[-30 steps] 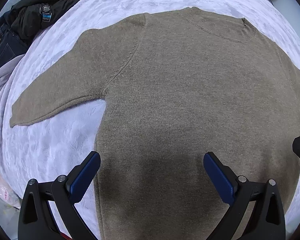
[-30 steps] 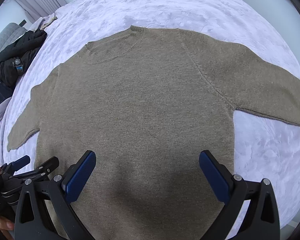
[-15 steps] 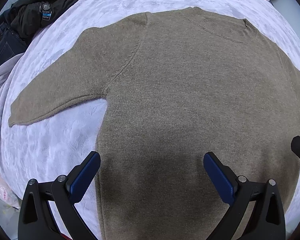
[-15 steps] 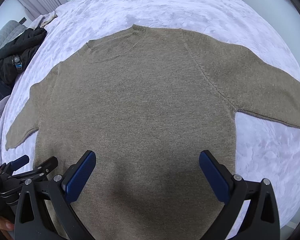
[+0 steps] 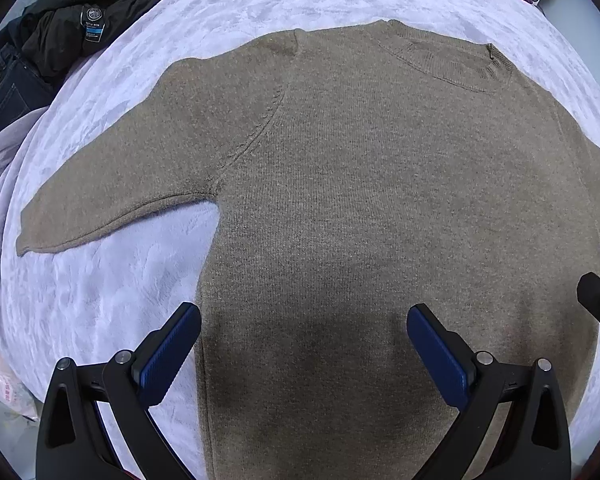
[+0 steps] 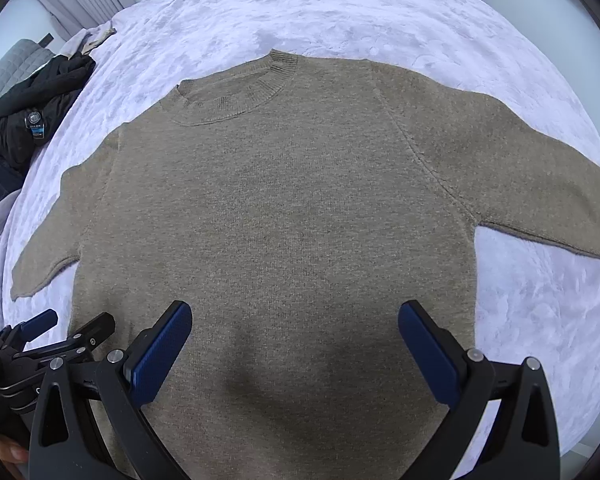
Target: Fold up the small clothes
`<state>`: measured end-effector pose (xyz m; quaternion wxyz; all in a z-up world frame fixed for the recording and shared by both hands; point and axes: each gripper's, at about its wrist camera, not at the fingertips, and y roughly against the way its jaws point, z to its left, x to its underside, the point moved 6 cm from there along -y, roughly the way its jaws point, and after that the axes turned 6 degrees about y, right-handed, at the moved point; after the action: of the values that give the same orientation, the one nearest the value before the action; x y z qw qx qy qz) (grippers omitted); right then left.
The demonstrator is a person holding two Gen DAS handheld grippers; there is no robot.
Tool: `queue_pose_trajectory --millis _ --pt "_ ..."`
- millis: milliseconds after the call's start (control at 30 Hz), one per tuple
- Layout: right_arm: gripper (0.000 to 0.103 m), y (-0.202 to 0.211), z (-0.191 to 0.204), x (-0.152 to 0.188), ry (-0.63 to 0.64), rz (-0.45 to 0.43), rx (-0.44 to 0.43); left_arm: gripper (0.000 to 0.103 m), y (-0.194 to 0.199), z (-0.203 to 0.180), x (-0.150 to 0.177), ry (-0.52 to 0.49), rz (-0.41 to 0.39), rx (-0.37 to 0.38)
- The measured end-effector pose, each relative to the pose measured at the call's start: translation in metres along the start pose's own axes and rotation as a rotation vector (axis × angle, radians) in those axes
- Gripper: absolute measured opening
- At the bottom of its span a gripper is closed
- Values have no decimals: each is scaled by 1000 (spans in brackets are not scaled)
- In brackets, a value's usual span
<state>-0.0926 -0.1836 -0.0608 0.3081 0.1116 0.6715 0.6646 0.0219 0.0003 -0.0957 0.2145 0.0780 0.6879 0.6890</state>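
Hovering over the sweater (image 5: 360, 200), spread flat for folding; left gripper (image 5: 304, 344) and right gripper (image 6: 296, 340) gaping, empty, sleeves at nine and three o'clock.

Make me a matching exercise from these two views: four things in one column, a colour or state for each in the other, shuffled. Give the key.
Things
1. sweater
2. blanket
3. jacket
4. left gripper

Descriptions
A. lilac, plush, covers the bed
B. open above the hem, holds nothing
C. brown knit, spread flat with sleeves out
D. black, heaped at the bed's edge

Pairs: 1-C, 2-A, 3-D, 4-B
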Motion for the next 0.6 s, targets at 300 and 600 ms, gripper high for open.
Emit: queue_pose_trajectory --millis 300,600 --pt "103 5 0 2 3 0 21 103 1 5 2 16 -3 44" --pt "103 10 35 -4 80 -21 -23 103 2 71 -13 208 -70 197"
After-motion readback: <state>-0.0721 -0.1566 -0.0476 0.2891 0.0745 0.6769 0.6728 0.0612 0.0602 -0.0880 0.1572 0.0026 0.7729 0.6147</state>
